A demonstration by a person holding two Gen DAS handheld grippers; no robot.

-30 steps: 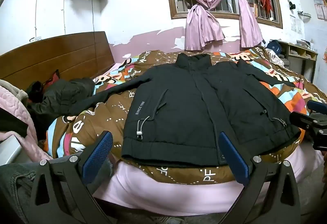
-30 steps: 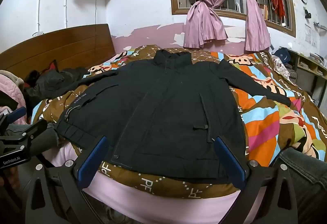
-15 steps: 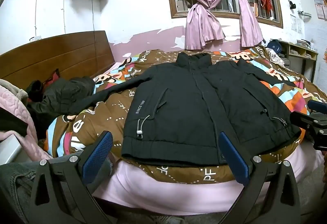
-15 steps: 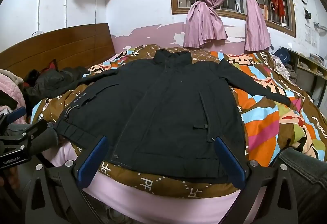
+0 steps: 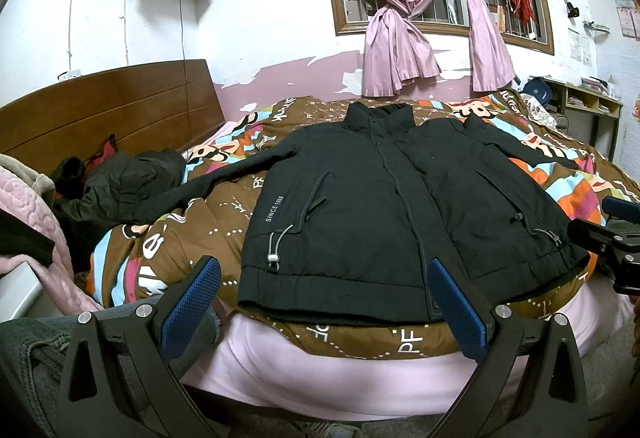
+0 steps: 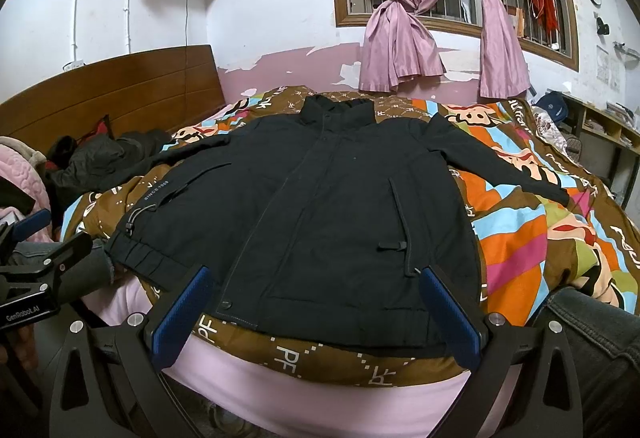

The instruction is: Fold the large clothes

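Black jacket [image 5: 384, 214] spread flat on quilt [image 5: 192, 238].

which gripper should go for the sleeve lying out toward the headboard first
Left. The left gripper is open, holds nothing and fronts the hem corner on that sleeve's side of the black jacket. The right gripper, also open, fronts the opposite half.
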